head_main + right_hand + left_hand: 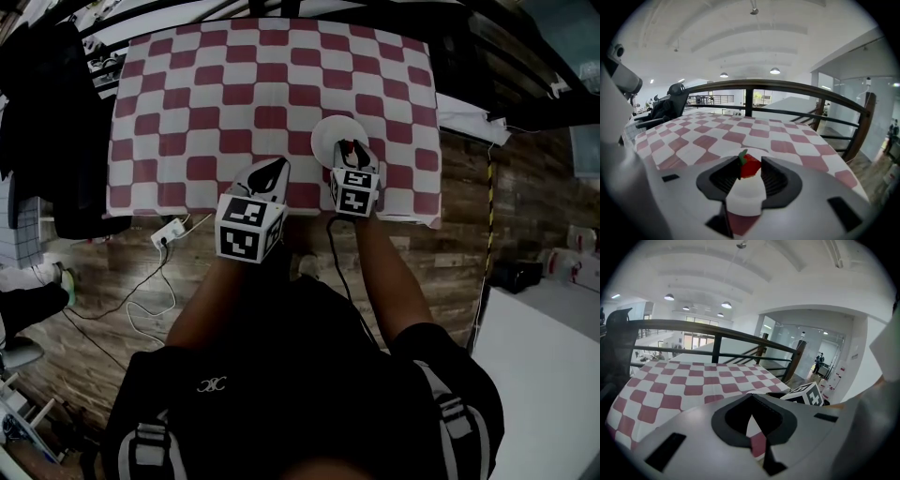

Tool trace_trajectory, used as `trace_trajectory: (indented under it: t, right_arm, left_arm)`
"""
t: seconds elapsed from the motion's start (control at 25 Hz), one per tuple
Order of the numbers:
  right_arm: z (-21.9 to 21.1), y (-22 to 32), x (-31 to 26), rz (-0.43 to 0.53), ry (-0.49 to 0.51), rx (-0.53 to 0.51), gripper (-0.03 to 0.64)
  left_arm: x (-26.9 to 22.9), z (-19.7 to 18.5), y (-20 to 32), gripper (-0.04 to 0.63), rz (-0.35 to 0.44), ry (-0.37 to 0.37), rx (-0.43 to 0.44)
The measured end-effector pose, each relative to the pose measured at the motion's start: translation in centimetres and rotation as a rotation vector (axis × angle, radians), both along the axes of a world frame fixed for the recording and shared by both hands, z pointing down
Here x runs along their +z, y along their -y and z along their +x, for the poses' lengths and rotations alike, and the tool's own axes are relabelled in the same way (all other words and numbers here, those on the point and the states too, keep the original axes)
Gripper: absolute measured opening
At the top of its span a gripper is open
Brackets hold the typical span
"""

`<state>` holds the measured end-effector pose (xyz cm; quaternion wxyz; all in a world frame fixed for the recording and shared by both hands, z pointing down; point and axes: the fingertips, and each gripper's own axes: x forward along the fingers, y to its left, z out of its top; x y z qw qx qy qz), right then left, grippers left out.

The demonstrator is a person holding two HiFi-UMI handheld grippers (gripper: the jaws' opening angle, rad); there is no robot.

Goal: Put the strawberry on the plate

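From the head view, the right tongs (351,153) grasp the strawberry (348,146) above the plate's (326,129) near side, not over its centre. The plate lies on the checked cloth (234,84) that covers the counter. The left tongs (280,163) hang left of the plate and nearer the person. The main risk here is placement. If the berry is let go this close to the plate's near rim, it could roll off onto the cloth.

In the right gripper view, the strawberry (750,165) sits right at the tips of the pads, its green leaf to the left, with the plate (744,200) white beneath it. How far it hangs above the plate I cannot tell. A grip this far out on the tips looks shallow, so the berry may slip early. A release from too high could make it bounce off the plate. Pushing down on the rim could tip the plate.

In the left gripper view, the left tongs (751,397) are clenched on nothing, over the cloth beside the plate. If they drift toward the plate they could drag the cloth or knock the plate.
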<state>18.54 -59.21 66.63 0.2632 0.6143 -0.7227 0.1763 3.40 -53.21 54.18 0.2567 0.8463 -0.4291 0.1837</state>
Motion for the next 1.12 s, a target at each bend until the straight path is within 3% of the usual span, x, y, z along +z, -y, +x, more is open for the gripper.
trace_trajectory:
  t: [0.72, 1.12]
  right_arm:
    - [-0.7, 0.6, 3.9, -0.138, -0.118, -0.003, 0.16]
    - [-0.7, 0.6, 4.4, -0.15, -0.168, -0.031, 0.169]
  left_arm:
    - [1.2, -1.4, 0.2, -0.002, -0.029, 0.028, -0.039]
    - [0.5, -1.3, -0.6, -0.002, -0.021, 0.042, -0.046]
